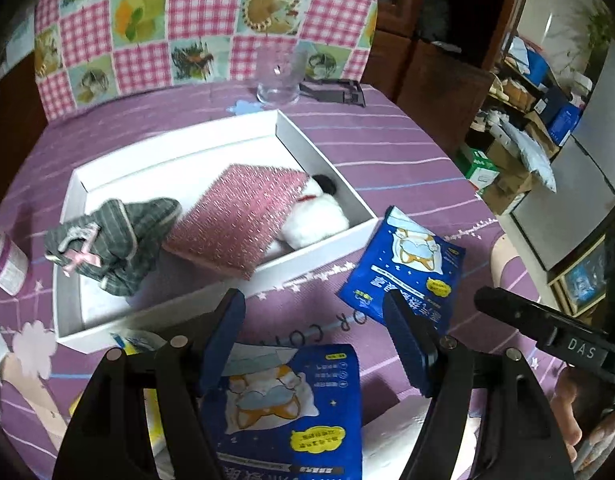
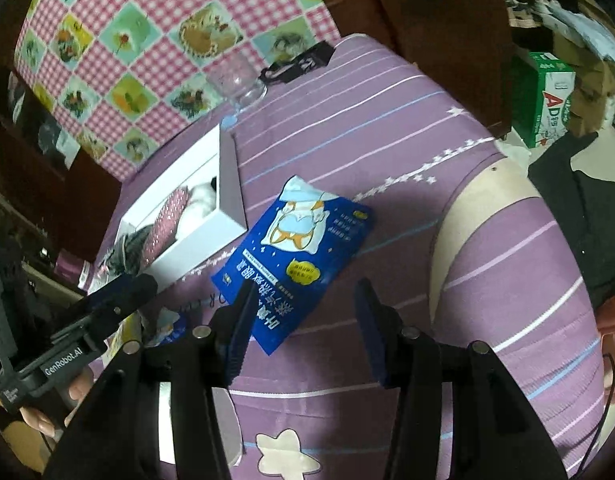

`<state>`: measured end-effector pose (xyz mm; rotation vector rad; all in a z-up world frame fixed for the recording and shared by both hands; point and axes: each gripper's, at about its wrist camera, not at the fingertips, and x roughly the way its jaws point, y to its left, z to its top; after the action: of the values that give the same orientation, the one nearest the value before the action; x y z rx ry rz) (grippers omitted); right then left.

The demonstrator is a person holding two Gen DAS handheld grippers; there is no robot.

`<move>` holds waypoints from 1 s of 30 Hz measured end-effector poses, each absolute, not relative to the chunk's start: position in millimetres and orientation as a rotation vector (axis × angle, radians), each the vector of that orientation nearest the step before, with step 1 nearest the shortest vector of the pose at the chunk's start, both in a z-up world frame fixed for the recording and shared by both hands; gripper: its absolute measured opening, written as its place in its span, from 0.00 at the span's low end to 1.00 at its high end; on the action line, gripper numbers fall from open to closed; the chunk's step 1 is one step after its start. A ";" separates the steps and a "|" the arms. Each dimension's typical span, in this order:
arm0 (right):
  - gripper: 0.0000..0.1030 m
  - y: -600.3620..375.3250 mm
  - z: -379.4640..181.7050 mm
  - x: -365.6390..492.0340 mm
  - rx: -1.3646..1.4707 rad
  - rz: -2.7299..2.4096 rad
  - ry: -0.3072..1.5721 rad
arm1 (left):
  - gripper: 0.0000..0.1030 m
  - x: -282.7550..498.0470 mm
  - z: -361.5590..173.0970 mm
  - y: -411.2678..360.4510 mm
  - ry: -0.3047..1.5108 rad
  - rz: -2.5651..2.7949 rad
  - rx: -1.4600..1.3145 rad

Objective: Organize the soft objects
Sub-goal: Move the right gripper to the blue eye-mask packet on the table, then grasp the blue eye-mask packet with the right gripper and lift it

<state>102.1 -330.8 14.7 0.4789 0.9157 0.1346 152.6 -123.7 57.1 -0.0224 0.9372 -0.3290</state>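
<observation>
Lying between the open right hand-held gripper [image 2: 303, 308] fingers, a blue packet [image 2: 295, 252].

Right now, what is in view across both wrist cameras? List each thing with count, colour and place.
box: 1, white, open, on the table
grey garment: 1, striped with a pink bow, at the box's left end, draped over its rim
pink cloth: 1, sparkly, in the box, leaning on its front rim
plush toy: 1, white, in the box, partly under the pink cloth
blue packets: 2, on the table in front of the box
glass: 1, clear, behind the box
tablecloth: 1, purple striped
left hand-held gripper: open, above the nearer packet
right hand-held gripper: open, by the farther packet
</observation>
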 end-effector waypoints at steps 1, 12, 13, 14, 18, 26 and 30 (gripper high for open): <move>0.49 -334.1 16.4 101.0 0.482 0.130 0.907 | 0.59 152.7 56.4 -124.6 0.939 -0.331 -0.017; 0.49 -376.0 10.1 108.0 0.753 0.165 0.925 | 0.09 152.7 63.8 -121.4 0.916 -0.306 -0.021; 0.49 -374.0 8.9 114.5 0.772 0.152 0.951 | 0.09 152.4 66.2 -119.9 0.919 -0.308 -0.029; 0.49 -373.4 7.9 120.0 0.795 0.144 0.972 | 0.09 152.9 69.3 -119.7 0.926 -0.308 -0.040; 0.49 -365.6 4.6 144.8 0.863 0.127 1.051 | 0.09 156.8 82.2 -132.7 0.950 -0.311 -0.019; 0.49 -364.1 -16.9 150.8 0.838 0.126 1.039 | 0.10 183.8 49.1 -190.3 1.029 -0.400 0.080; 0.49 -370.4 -20.6 147.6 0.877 0.145 1.025 | 0.10 196.3 26.6 -196.7 1.114 -0.371 0.070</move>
<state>147.6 -370.4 -20.6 0.8769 1.0254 0.1452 196.3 -196.7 26.6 0.0703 1.1140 -0.3710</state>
